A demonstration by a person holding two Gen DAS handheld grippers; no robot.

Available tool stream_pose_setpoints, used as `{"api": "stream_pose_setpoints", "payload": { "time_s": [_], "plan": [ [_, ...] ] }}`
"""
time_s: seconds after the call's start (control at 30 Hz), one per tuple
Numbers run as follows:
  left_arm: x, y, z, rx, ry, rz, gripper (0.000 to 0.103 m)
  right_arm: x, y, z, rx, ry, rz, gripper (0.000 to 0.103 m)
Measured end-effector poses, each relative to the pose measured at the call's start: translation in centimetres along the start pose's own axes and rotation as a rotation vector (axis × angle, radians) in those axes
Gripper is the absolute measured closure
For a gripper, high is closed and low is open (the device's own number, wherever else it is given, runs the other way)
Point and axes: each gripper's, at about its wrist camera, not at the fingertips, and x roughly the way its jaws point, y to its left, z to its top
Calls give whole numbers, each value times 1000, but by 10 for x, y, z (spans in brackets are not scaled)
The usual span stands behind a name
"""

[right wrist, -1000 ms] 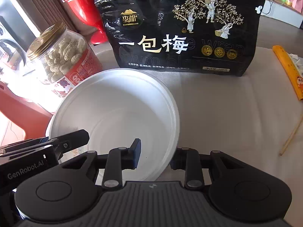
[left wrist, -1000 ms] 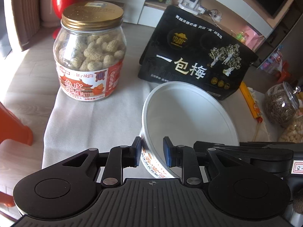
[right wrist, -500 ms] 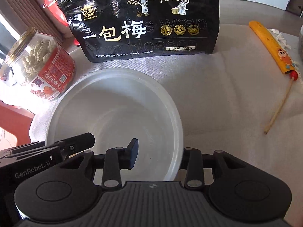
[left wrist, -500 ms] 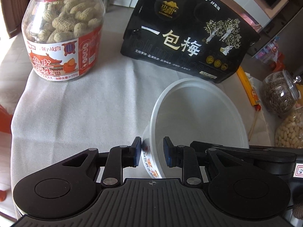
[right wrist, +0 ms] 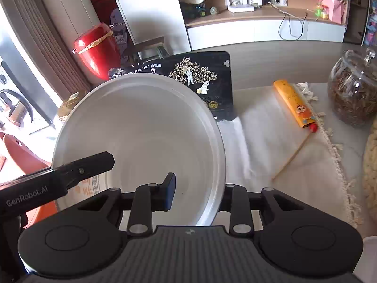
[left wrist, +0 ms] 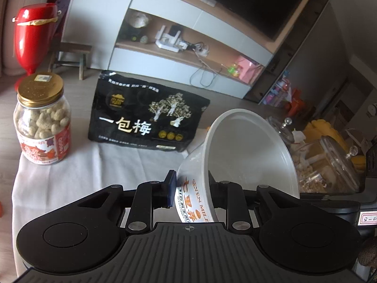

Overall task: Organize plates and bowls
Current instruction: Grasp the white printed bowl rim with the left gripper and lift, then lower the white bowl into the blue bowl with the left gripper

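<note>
- A white bowl (left wrist: 247, 155) printed with orange lettering hangs tilted above the cloth-covered counter (left wrist: 70, 184), gripped at opposite sides of its rim by two hand-held grippers
- The left gripper (left wrist: 192, 189) has its jaws nearly shut and closing across the bowl's wall, one pad on the printed outside, the other inside
- The right gripper (right wrist: 196, 193) has its jaws closing almost fully on the rim at the other side, the blue pad inside the bowl, its partner hidden behind the wall
- The bowl looks thin, light, stiff and smooth, probably plastic; by that reading it could slip or flex under a hard squeeze, and the rim, pinched from both sides as here, seems the surest hold
- Only the left wrist view shows the lettering, a peanut jar (left wrist: 42, 122) and a black snack bag (left wrist: 146, 115)
- Only the right wrist view shows the empty inside of the bowl, a yellow ruler (right wrist: 294, 106) and a thin stick (right wrist: 292, 155)
</note>
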Motion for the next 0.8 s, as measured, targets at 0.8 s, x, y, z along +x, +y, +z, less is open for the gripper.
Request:
{"api": "stream_pose_setpoints", "payload": {
  "time_s": [0.8],
  "plan": [
    [66, -71, -92, 189, 436, -121, 80, -49, -85, -101, 169, 136, -142, 74]
  ]
}}
